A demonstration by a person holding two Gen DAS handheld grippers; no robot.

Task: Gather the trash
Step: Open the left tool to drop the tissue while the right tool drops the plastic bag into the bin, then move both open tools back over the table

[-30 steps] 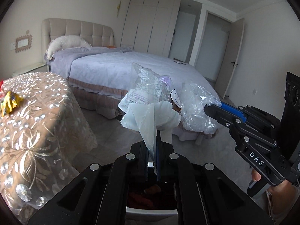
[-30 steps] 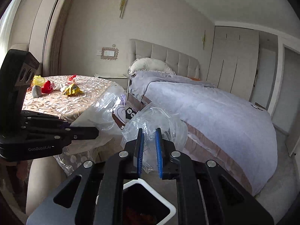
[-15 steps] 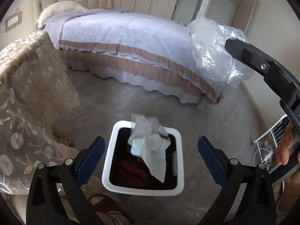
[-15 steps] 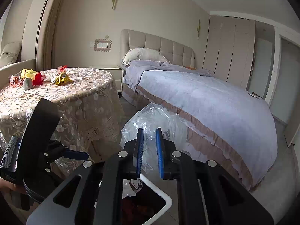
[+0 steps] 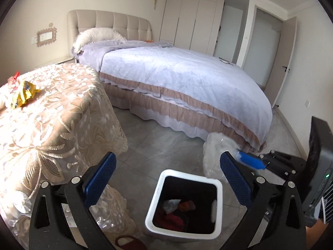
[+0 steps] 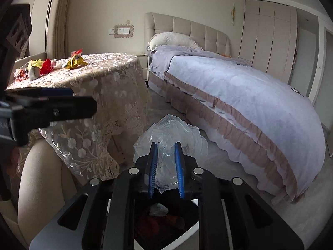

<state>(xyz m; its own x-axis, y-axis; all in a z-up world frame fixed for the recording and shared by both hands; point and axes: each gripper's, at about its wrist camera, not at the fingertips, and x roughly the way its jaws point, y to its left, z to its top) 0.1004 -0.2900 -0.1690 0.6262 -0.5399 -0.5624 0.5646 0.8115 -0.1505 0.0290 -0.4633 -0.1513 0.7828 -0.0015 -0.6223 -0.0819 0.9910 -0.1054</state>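
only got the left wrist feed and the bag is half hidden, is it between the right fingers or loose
observer: between them. The right wrist view shows the bag bulging between the right gripper fingers, which are opening.
operator: is it over the bin
observer: yes, that view shows the bin's dark inside just under those fingers.
operator: what's left on the table, i only see one yellow wrapper
observer: more lies behind it: a red wrapper, a second yellow wrapper and a grey lump.
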